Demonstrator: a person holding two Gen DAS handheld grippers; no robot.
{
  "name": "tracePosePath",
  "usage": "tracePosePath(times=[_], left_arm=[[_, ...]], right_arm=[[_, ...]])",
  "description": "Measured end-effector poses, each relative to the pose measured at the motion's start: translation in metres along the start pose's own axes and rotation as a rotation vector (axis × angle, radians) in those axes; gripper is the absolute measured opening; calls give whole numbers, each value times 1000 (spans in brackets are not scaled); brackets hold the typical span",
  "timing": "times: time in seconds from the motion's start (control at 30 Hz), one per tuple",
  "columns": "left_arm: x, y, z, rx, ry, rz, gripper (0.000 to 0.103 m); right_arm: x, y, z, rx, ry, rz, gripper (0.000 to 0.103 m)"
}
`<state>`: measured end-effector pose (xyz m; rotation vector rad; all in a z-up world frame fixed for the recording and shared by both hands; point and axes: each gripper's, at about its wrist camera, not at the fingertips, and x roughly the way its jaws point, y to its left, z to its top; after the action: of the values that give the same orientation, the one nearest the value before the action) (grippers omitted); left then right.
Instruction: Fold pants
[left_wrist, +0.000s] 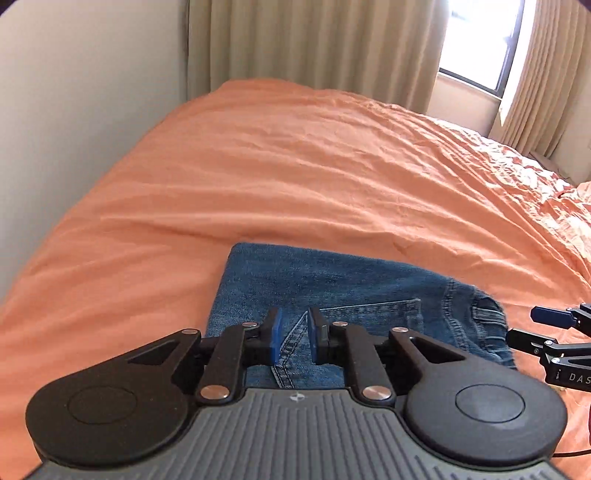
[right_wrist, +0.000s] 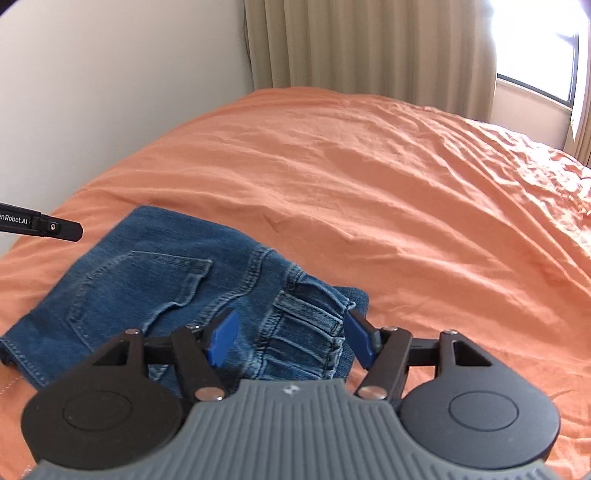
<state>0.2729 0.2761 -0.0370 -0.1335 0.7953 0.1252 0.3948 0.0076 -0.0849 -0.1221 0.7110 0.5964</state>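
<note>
1. While the pants (left_wrist: 332, 295) lay folded into a compact blue denim stack on the near part of the bed (left_wrist: 295, 166), both grippers hung above them with nothing held.
2. Left gripper (left_wrist: 293, 338): its fingers stood narrowly apart, with a small gap between the blue pads (left_wrist: 275, 338). No cloth sat in the gap; the denim seam seen through it lay below, on the stack.
3. Right gripper (right_wrist: 291, 341): its fingers stood wide apart over the waistband end, where the belt loops (right_wrist: 306, 325) were bunched. The pads (right_wrist: 225, 338) did not press on the fabric.
4. Judged step: release and withdrawal after a fold. To do it well, each gripper should lift straight off so that no pad drags the top layer. The right gripper had the more delicate exit, since the waistband edge looked rumpled and could catch on a finger.
5. Orientation: in the left wrist view the stack ran left to right, with a clean folded edge at the left and the waistband at the right. Its long axis lay across the bed, roughly parallel to the near edge. The back pocket (right_wrist: 162, 280) faced up.
6. A final press on the raised waistband corner would probably flatten the stack.
7. Beyond the bed stood a wall (left_wrist: 74, 92), curtains (left_wrist: 314, 44) and a bright window (left_wrist: 476, 37).
</note>
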Motion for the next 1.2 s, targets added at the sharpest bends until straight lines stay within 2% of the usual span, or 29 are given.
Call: tracePosePath(times=[0.13, 0.27, 0.33, 0.5, 0.53, 0.63, 0.7, 0.77, 0.87, 0.93, 1.03, 1.1, 1.13, 1.2], left_arm=[[-70, -21, 17, 83, -70, 22, 21], [-153, -36, 33, 137, -145, 28, 29], [-193, -46, 36, 187, -176, 33, 39], [-268, -69, 24, 322, -215, 51, 54], [-274, -73, 18, 332, -213, 52, 55], [-283, -78, -9, 324, -201, 7, 55], [-281, -80, -32, 301, -229, -23, 55], [-274, -84, -58, 261, -265, -21, 55], [-255, -91, -95, 193, -303, 24, 56], [-242, -96, -118, 175, -303, 51, 67], [-224, -111, -147, 203, -305, 80, 79], [-215, -115, -164, 179, -328, 113, 83], [-211, -116, -172, 162, -345, 140, 89], [-203, -117, -184, 154, -362, 193, 91]], right_arm=[[-61, 23, 12, -41, -68, 44, 66], [-122, 52, 18, -81, -157, 53, 70], [-151, 63, 17, -86, -202, 42, 71], [-216, 81, 3, -51, -285, 77, 74], [-228, 85, -3, -50, -297, 77, 80], [-256, 94, -28, -61, -368, 66, 81], [-267, 100, -47, -74, -409, 40, 81], [-273, 104, -66, -80, -422, 17, 81], [-278, 111, -93, -76, -428, -2, 81], [-277, 116, -112, -70, -421, -33, 81], [-275, 120, -134, -37, -417, -81, 81], [-272, 125, -146, -29, -406, -113, 81], [-265, 128, -152, -33, -384, -133, 81], [-255, 132, -163, -24, -351, -152, 81]])
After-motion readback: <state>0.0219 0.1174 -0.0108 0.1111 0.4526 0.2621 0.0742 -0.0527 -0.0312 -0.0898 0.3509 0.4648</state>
